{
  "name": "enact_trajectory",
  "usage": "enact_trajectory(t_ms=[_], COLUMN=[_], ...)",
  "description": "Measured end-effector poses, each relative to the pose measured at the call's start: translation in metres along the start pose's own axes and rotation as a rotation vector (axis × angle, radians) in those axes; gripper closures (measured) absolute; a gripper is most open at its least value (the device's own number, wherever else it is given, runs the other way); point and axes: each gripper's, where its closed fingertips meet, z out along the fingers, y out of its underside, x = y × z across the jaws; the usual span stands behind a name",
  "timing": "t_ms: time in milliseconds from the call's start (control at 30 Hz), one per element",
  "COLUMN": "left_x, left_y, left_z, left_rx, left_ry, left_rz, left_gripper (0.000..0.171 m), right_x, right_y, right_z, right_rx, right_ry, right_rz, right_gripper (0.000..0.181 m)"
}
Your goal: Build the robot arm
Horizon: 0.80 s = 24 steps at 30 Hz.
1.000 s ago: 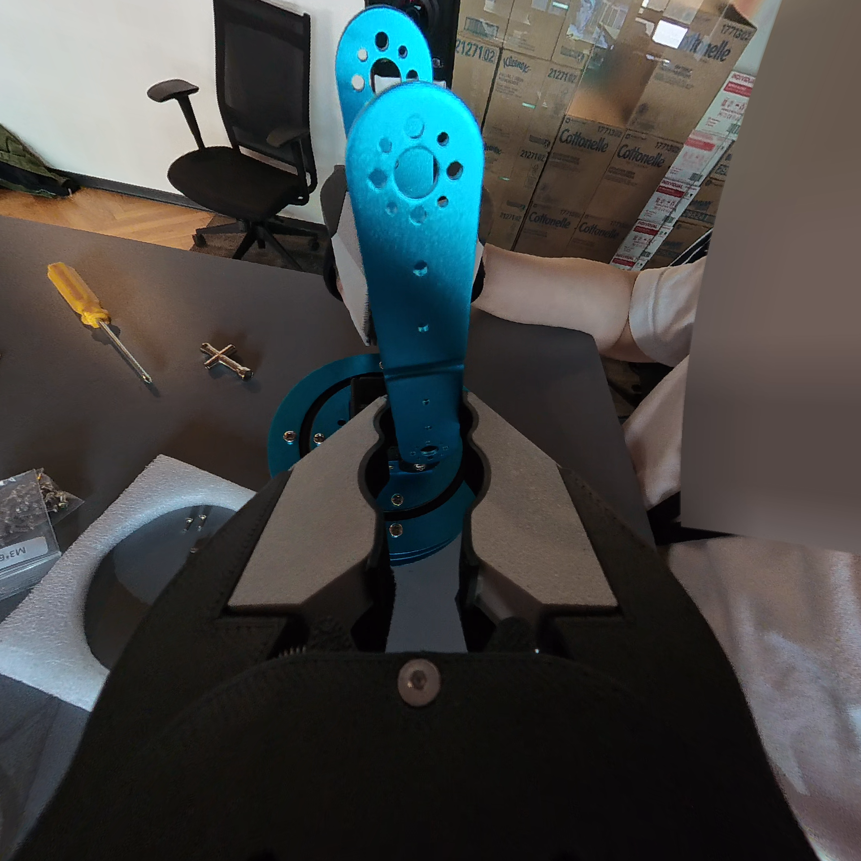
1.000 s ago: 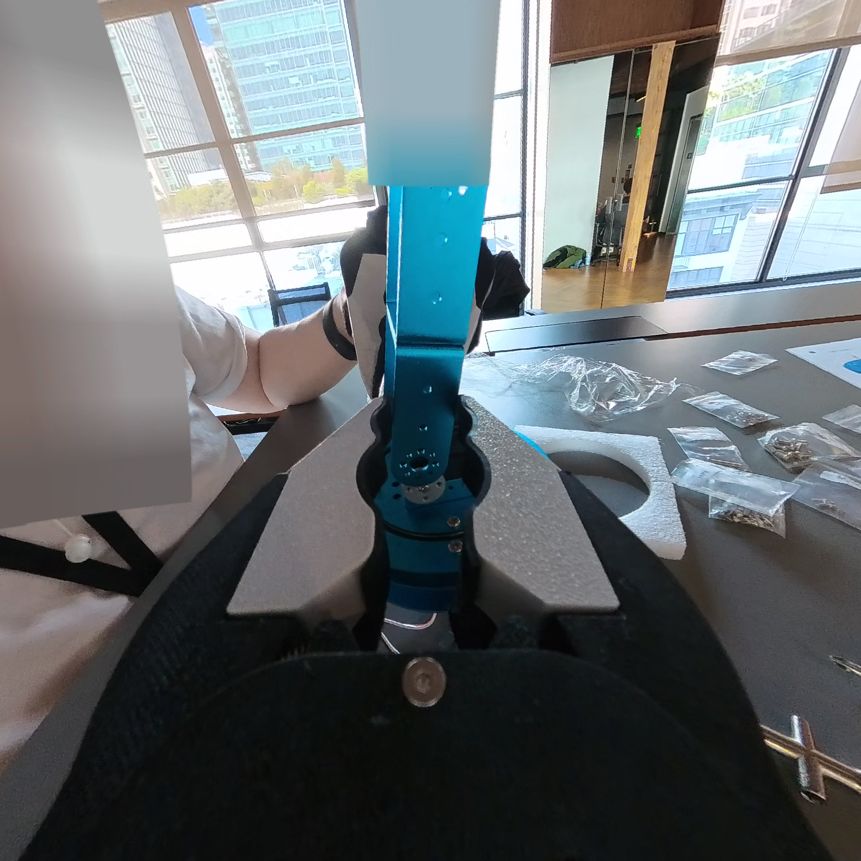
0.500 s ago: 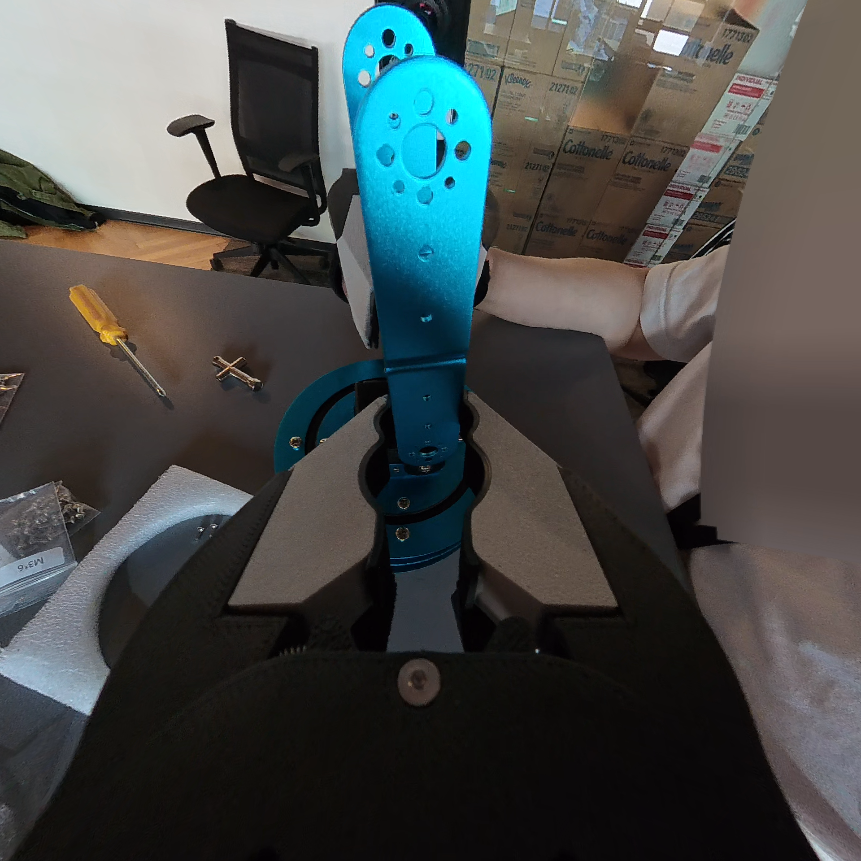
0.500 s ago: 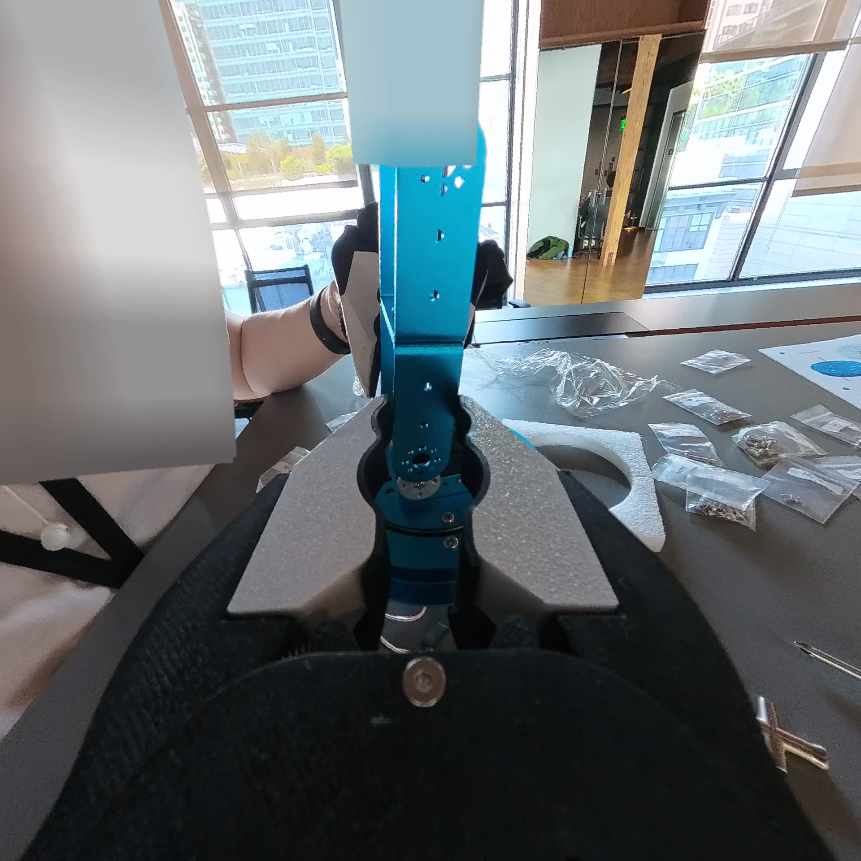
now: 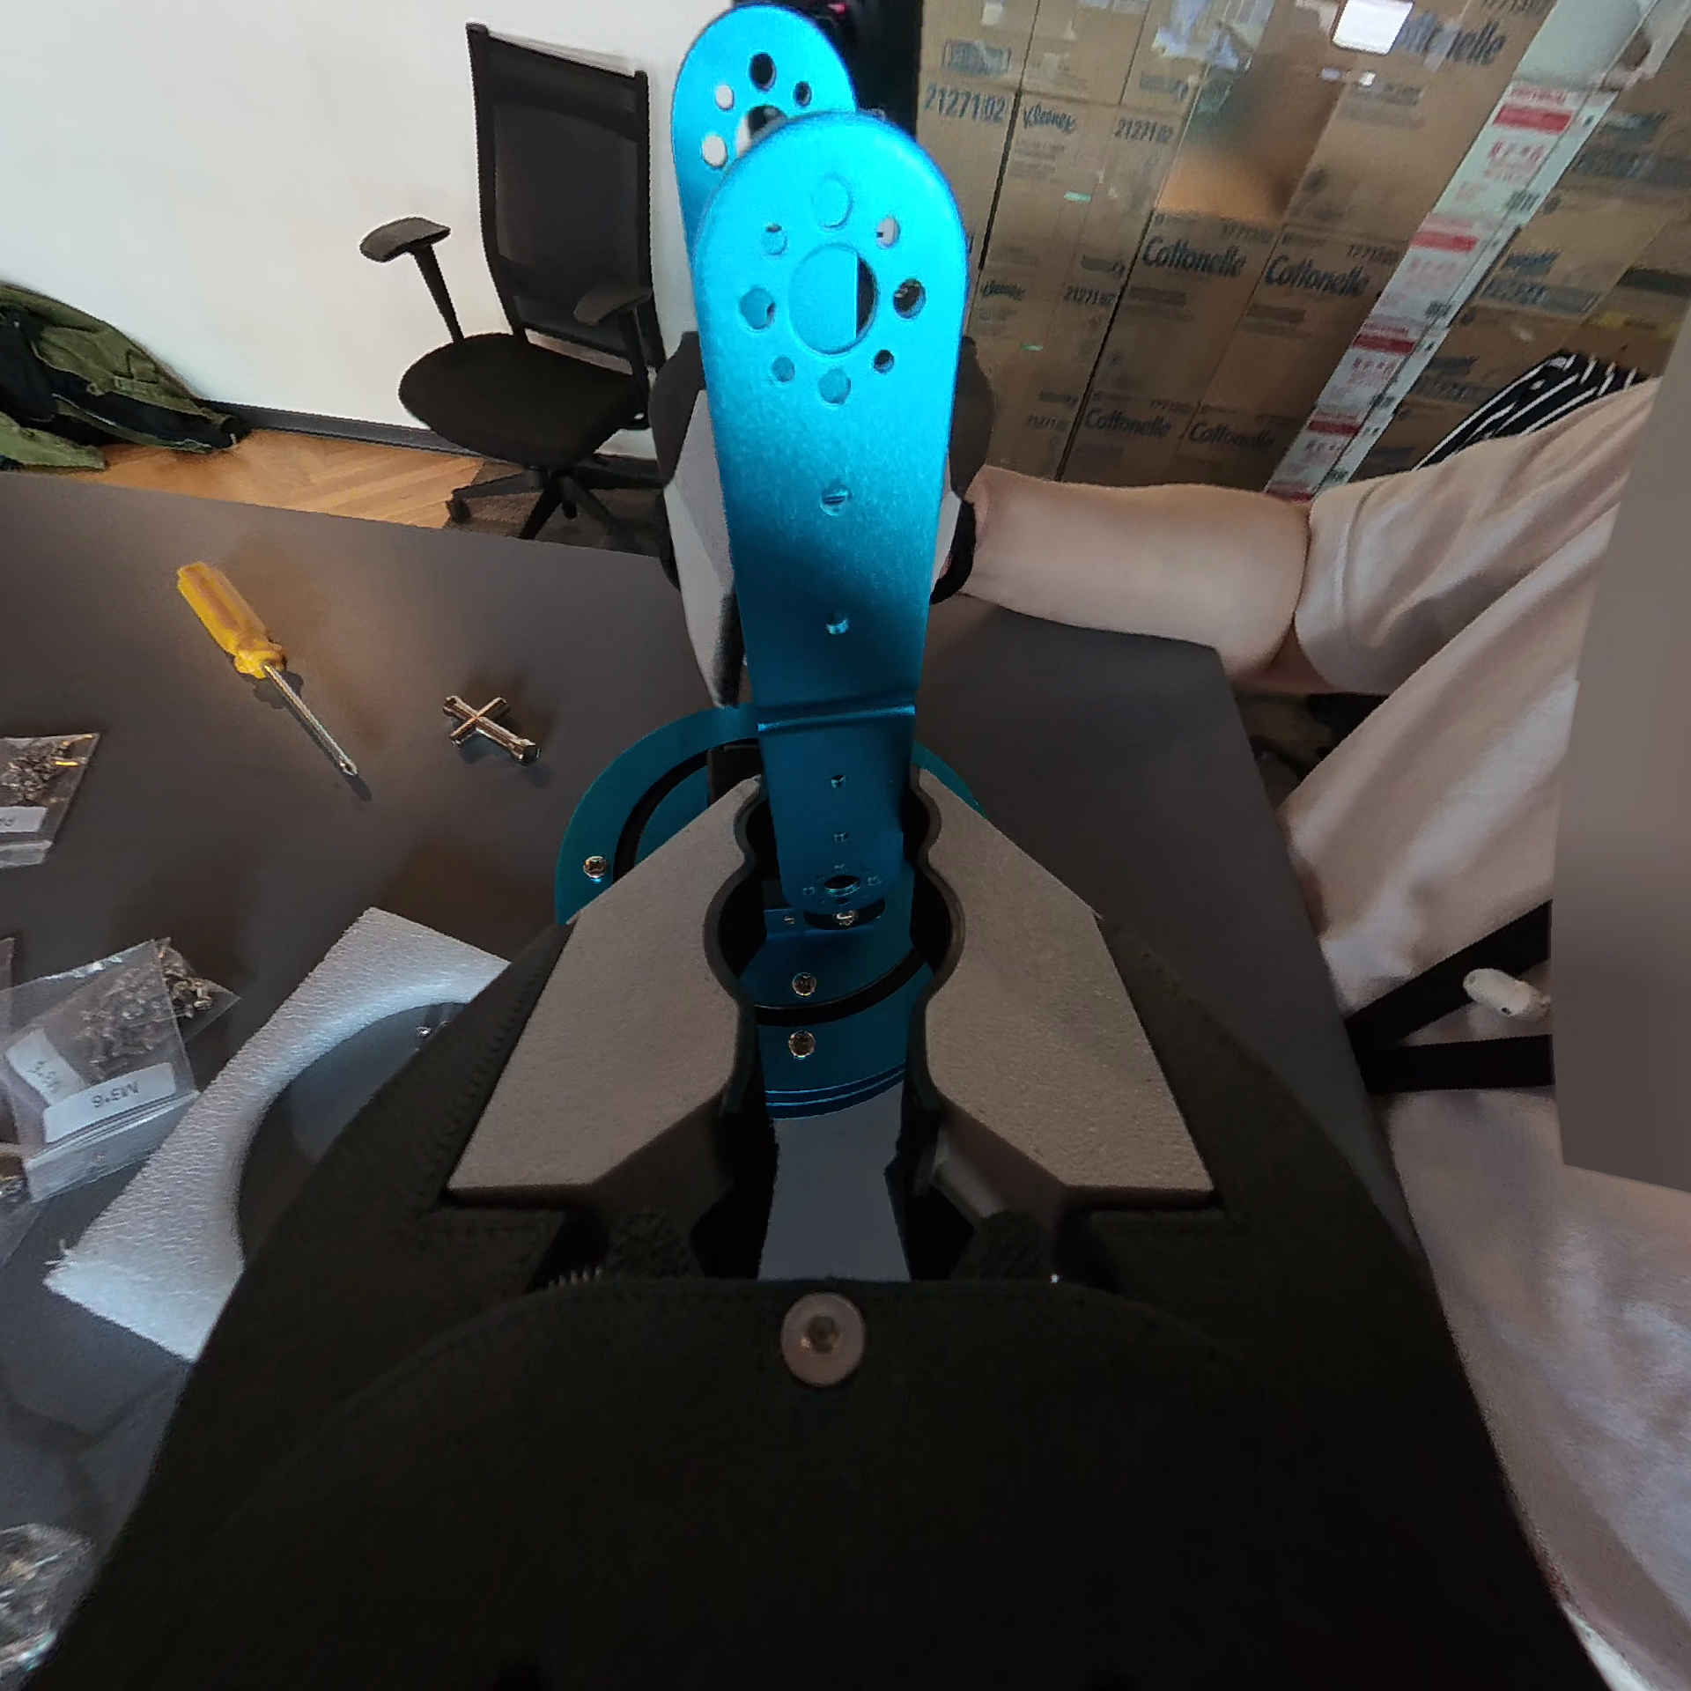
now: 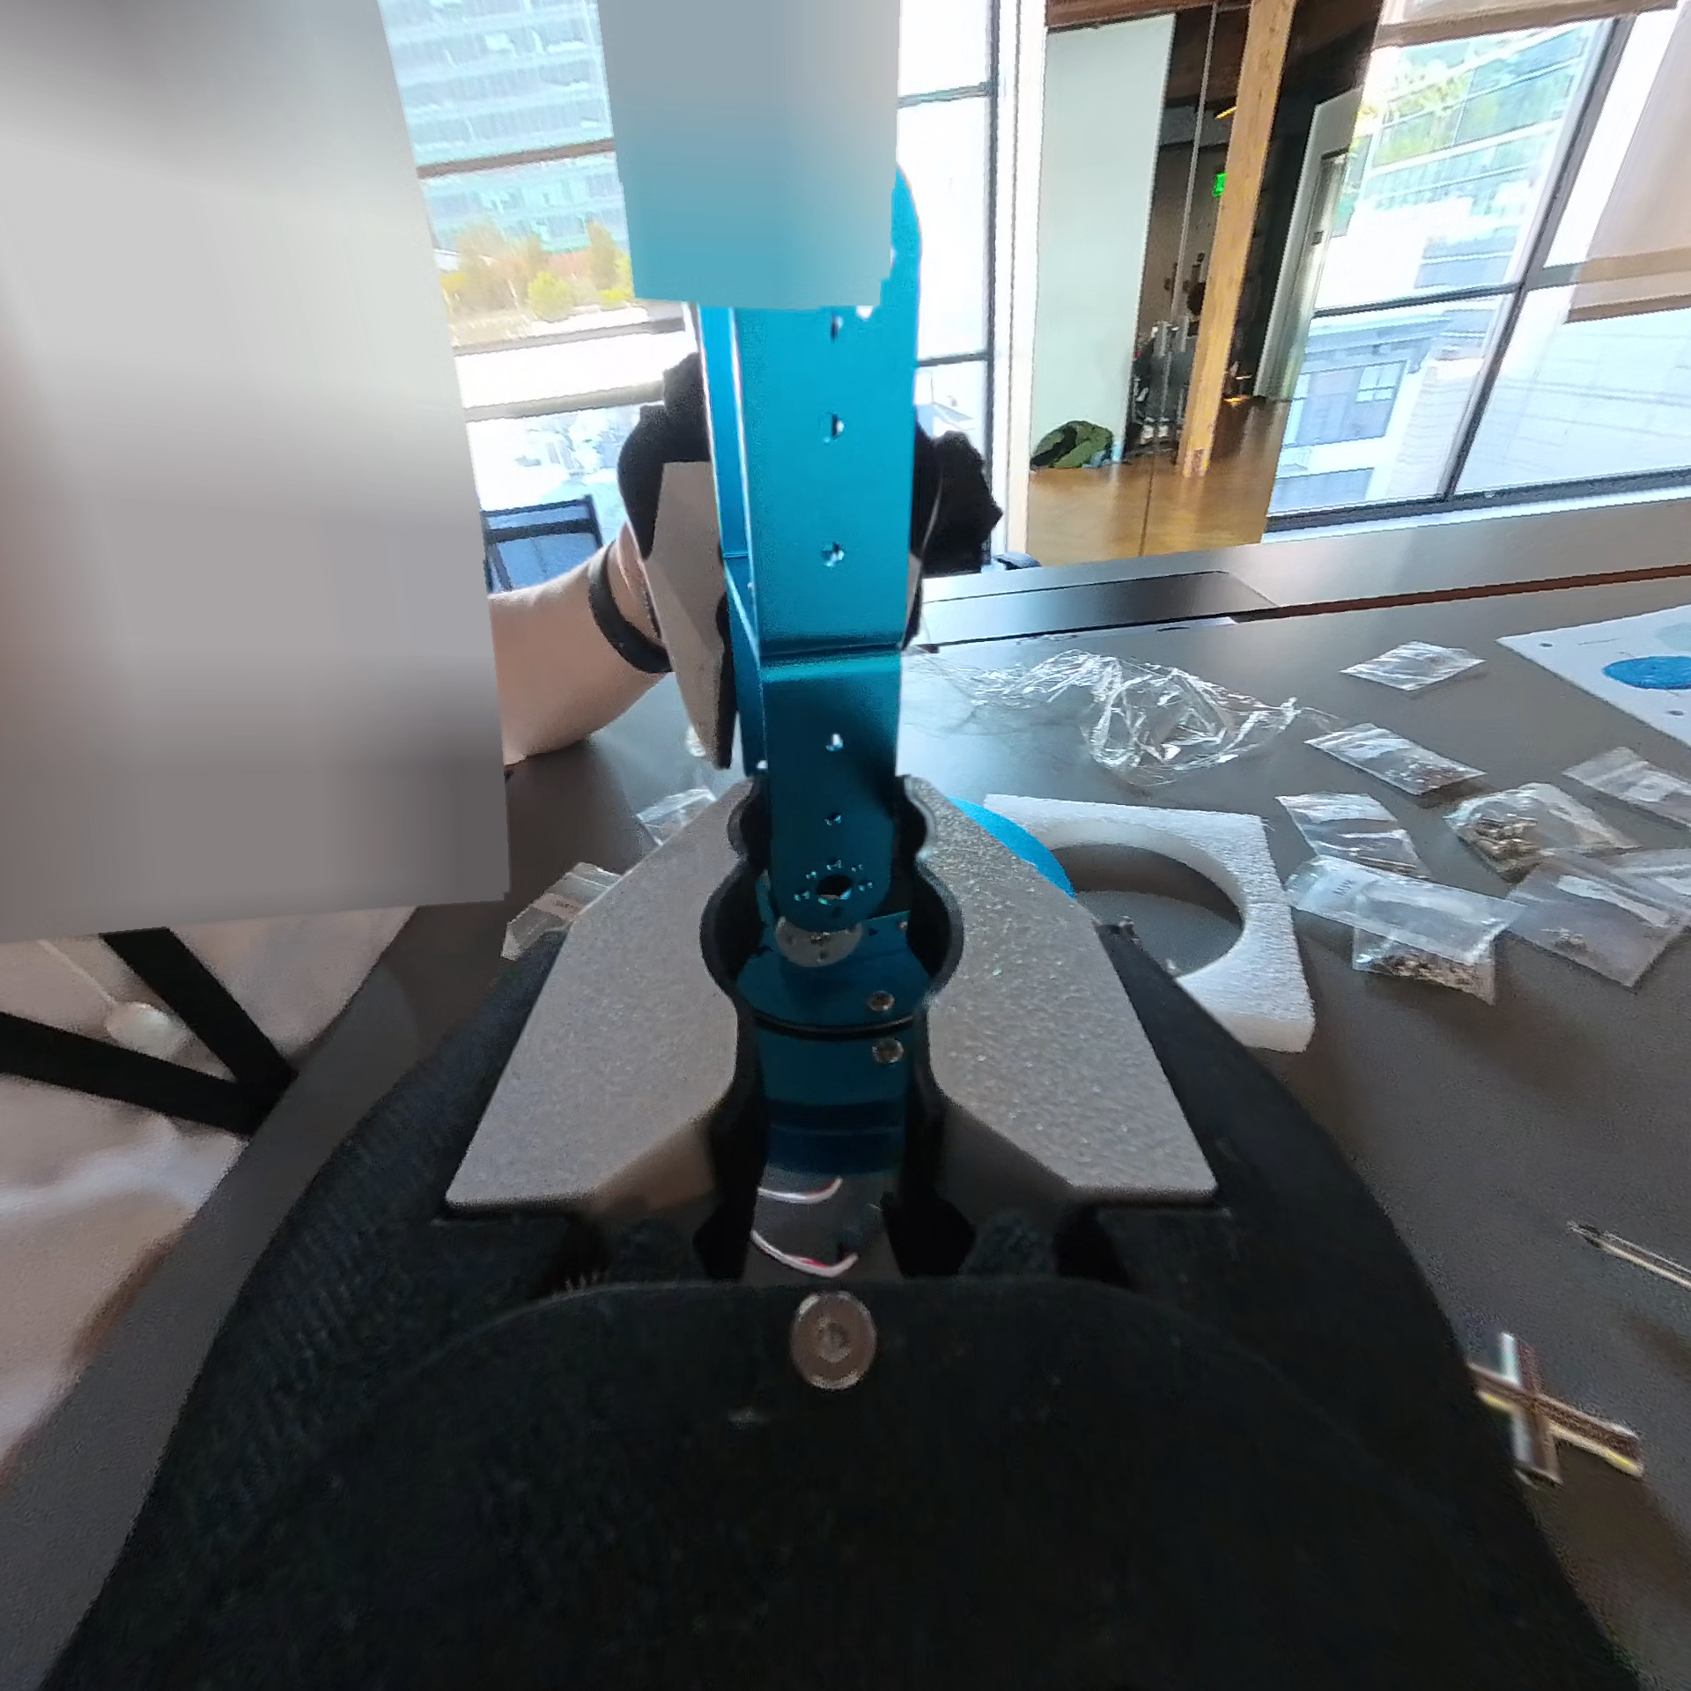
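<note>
A tall blue metal bracket (image 5: 828, 457) with round, hole-pierced ends stands upright on a blue round base (image 5: 622, 805) on the dark table (image 5: 229, 869). My left gripper (image 5: 833, 805) is shut on the bracket's lower leg, its grey pads (image 5: 640, 988) on either side. My right gripper (image 6: 828, 805) is shut on the same bracket (image 6: 823, 512) from the opposite side, just above a small silver disc (image 6: 814, 942). Each gripper shows behind the bracket in the other's view, with one pad (image 5: 700, 540) visible. The bracket's top is hidden by a blur in the right wrist view.
A yellow screwdriver (image 5: 238, 631), a cross wrench (image 5: 490, 727), a white foam block (image 5: 302, 1034) and bags of screws (image 5: 101, 1071) lie to the left. The right wrist view shows foam (image 6: 1263, 878), several bags (image 6: 1427, 924) and clear wrap (image 6: 1162, 714). A person's arm (image 5: 1144, 558) rests at the table edge. Less than 4 cm separates the two grippers' tips. My right tips are roughly 15 cm from the cross wrench (image 5: 490, 727).
Both grippers stay shut on the bracket. The left wrist view has swung slightly, so the screwdriver and cross wrench sit farther right in it. The bracket keeps its place between the fingers.
</note>
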Motion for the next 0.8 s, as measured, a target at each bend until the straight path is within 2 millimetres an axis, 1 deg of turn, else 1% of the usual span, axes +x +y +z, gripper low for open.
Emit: enact_trajectory(t_ms=[167,300,400,500,800], left_x=[0.0003,0.0018,-0.0007,-0.0007,-0.0008], left_y=[0.0004,-0.0029,0.0011,0.0008,-0.0031], left_z=[0.0,-0.0018,-0.0004,-0.0002,0.0037], left_rx=[-0.022,0.002,-0.01,-0.015,-0.107], left_ry=[-0.008,0.029,0.031,0.042,0.022], left_rz=[0.013,-0.028,-0.026,-0.034,-0.01], left_gripper=[0.146,0.146,0.145,0.145,0.146], right_x=[-0.0002,-0.0016,0.0011,0.0012,0.0023], right_y=[0.0006,-0.0035,0.0019,0.0025,0.0032], right_z=[0.0001,-0.0001,0.0001,-0.0005,-0.0067], right_rx=[-0.032,-0.035,-0.072,-0.086,-0.106], right_ry=[0.018,0.025,0.053,0.064,0.083], right_rz=[-0.034,-0.018,-0.025,-0.026,-0.038], right_gripper=[0.156,0.156,0.156,0.156,0.156])
